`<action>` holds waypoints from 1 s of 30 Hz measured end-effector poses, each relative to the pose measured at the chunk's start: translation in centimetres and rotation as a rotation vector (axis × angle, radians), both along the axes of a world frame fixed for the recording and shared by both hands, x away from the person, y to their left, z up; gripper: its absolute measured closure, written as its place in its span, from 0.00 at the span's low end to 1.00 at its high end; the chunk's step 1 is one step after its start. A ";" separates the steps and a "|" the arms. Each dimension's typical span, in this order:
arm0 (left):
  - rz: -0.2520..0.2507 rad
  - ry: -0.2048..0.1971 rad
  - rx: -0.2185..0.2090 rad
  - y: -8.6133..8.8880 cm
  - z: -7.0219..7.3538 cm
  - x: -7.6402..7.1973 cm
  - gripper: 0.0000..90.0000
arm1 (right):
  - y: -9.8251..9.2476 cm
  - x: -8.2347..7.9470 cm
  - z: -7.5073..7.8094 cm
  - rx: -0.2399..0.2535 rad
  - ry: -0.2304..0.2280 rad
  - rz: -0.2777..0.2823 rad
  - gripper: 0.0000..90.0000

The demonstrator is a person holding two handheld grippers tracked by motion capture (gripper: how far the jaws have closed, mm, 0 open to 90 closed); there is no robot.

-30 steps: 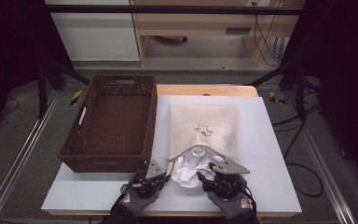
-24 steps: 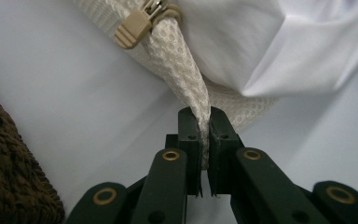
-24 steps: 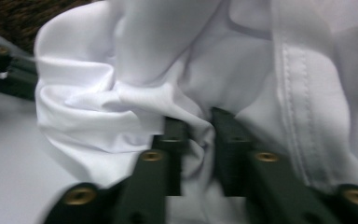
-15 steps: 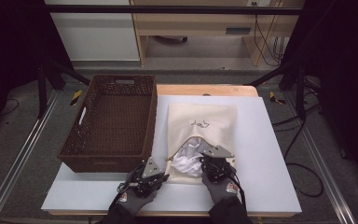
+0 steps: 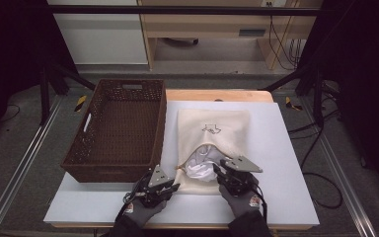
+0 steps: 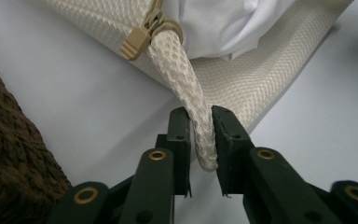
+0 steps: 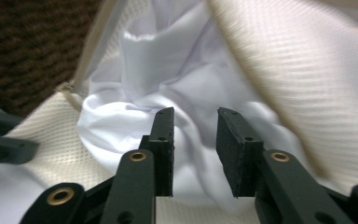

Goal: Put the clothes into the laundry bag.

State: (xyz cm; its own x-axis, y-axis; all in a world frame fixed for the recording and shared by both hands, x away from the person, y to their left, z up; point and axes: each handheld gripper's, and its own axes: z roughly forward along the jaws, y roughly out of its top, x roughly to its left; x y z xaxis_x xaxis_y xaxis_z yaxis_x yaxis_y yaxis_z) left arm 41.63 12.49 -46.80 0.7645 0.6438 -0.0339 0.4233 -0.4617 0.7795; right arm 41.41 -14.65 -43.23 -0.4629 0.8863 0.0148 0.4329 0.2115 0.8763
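Beside the wicker basket, the left gripper pinches the mesh bag's corner loop; the right gripper (jaws parted) faces white cloth at the bag's mouth.

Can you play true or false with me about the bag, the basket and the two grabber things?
1. The left gripper is pinching a fold of the cream mesh bag. True.
2. The white cloth lies in the brown basket. False: it sits in the bag's open mouth.
3. The right gripper is open at the white cloth. True.
4. The bag is zipped shut. False: its mouth gapes open.
5. The basket stands to the left of the bag. True.
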 end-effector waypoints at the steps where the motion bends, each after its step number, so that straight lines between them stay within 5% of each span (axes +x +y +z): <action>1: 0.003 -0.004 -0.007 0.0 0.1 0.1 0.80 | -0.4 -0.4 0.3 0.005 -0.011 -0.005 0.74; 6: 0.017 -0.002 -0.031 0.0 0.1 0.5 0.73 | -3.5 -2.3 1.1 -0.020 -0.028 -0.094 0.64; 13: 0.023 0.023 -0.032 0.0 0.1 1.1 0.80 | -4.8 -1.2 -2.4 -0.078 0.101 -0.150 0.60; 21: 0.021 0.029 -0.024 -0.1 -0.1 0.9 0.92 | -5.5 -0.2 -3.9 -0.101 0.193 -0.216 0.96; 30: 0.020 0.025 -0.028 0.1 0.3 0.5 0.92 | -8.3 -2.1 -2.1 -0.037 0.170 -0.219 0.99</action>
State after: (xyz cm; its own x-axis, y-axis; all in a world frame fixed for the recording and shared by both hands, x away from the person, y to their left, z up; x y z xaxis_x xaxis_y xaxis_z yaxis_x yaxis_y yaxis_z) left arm 42.13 12.64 -46.50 0.7503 0.6573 -0.0706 0.4515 -0.4316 0.7809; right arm 39.28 -22.94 -45.34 -0.2537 0.9664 0.0413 0.6117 0.1272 0.7808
